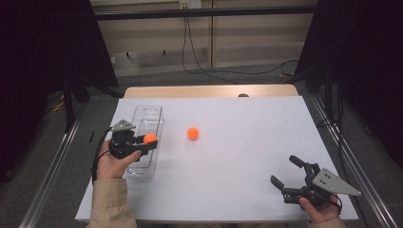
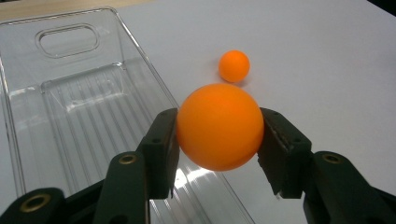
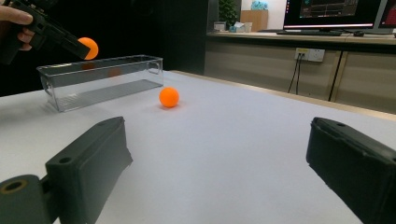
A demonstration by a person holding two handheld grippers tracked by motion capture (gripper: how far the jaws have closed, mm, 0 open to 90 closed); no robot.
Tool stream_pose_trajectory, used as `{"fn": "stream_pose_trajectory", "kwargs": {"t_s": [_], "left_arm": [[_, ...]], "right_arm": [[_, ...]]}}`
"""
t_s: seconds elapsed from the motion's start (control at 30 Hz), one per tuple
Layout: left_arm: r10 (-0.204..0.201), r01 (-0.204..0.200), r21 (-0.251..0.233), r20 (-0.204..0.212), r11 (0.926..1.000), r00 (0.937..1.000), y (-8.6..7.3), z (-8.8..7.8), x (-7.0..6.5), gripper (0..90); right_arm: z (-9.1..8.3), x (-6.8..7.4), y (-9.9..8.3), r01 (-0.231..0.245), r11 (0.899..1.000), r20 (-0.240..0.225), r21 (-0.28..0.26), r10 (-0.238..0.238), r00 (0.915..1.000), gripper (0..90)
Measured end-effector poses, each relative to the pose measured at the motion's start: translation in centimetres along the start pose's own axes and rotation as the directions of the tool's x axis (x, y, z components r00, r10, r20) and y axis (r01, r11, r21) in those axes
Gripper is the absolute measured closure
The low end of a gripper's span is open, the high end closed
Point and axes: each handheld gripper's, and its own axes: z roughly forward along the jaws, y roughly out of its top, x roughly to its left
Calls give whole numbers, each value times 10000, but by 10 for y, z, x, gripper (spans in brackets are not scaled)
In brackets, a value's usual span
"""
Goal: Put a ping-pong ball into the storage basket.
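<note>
My left gripper [image 1: 148, 140] is shut on an orange ball [image 2: 219, 126], held above the right rim of a clear plastic bin [image 1: 146, 124]. The held orange ball [image 1: 150, 138] hangs over the bin's near half, and from the right gripper view this ball [image 3: 88, 47] floats just above the bin [image 3: 100, 81]. A second orange ball [image 1: 192, 133] lies on the white table sheet to the right of the bin, also seen as a small ball [image 2: 234, 66] beyond my left jaws. My right gripper [image 1: 286, 171] rests open at the near right, with nothing between its fingers [image 3: 88, 163].
The white sheet [image 1: 237, 142] covers the table, whose wooden far edge [image 1: 209, 91] shows behind it. The bin holds nothing. Cables trail on the floor beyond the table, and metal rails run along both sides.
</note>
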Motion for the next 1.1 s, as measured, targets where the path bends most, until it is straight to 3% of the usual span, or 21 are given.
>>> {"fn": "stream_pose_trajectory", "kwargs": {"t_s": [1.1], "left_arm": [[-265, 270, 103, -518, 9996, 9983, -10, 2, 14, 508]], "right_arm": [[0, 0, 0, 5, 10000, -14, -9, -5, 10000, 48]]}}
